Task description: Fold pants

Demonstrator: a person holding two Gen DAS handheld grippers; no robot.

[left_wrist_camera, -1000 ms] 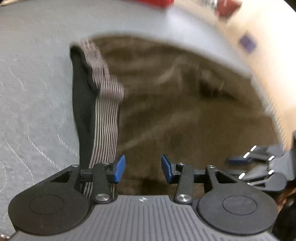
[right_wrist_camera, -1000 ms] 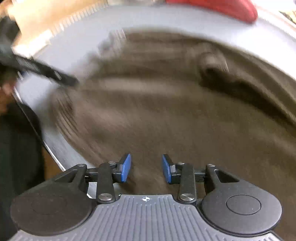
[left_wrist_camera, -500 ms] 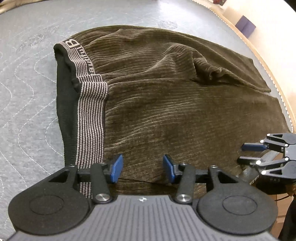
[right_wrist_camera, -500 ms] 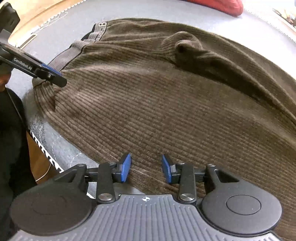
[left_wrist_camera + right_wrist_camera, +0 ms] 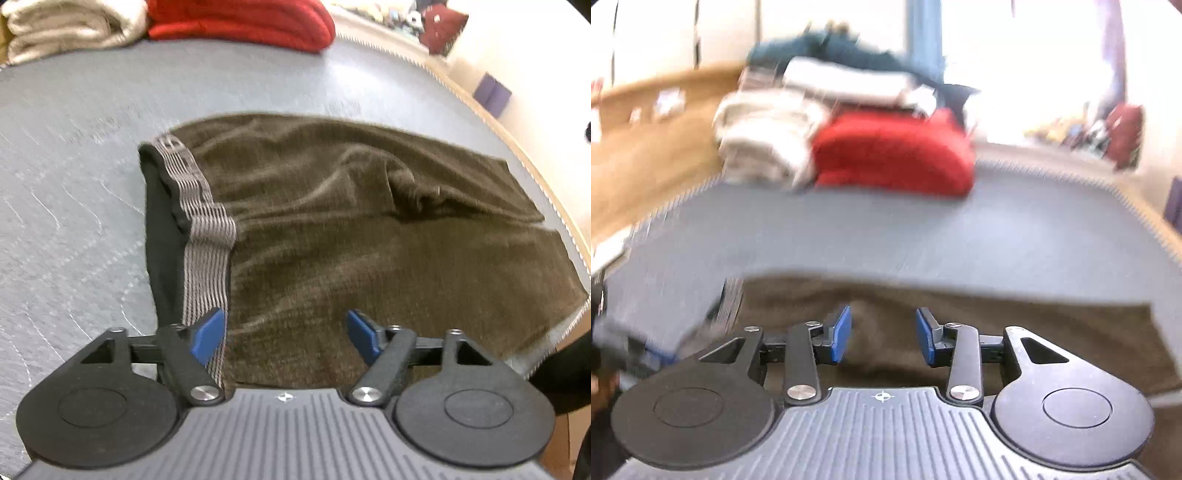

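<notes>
A grey quilted mat stitched with pale wavy lines covers the counter and takes up most of the left wrist view. On it lie the brown pants, folded into a broad rough rectangle that reaches from the middle of the mat toward its right edge. Their cloth is a finely ribbed corduroy with soft ripples and one deeper crease bunched near the far right side. The waistband runs down the left end of the pants — a grey striped elastic with lettering, its black lining turned outward beside it.

At the far end of the mat sit folded piles: a red knitted garment and, just left of it, a cream towel-like stack. The right wrist view, much blurred, shows the same red garment and cream stack.

The left hand-held gripper hovers over the near edge of the pants, its blue-padded fingers spread wide with nothing between them. The right hand-held gripper is likewise parted and empty — brown cloth lies beneath it.
</notes>
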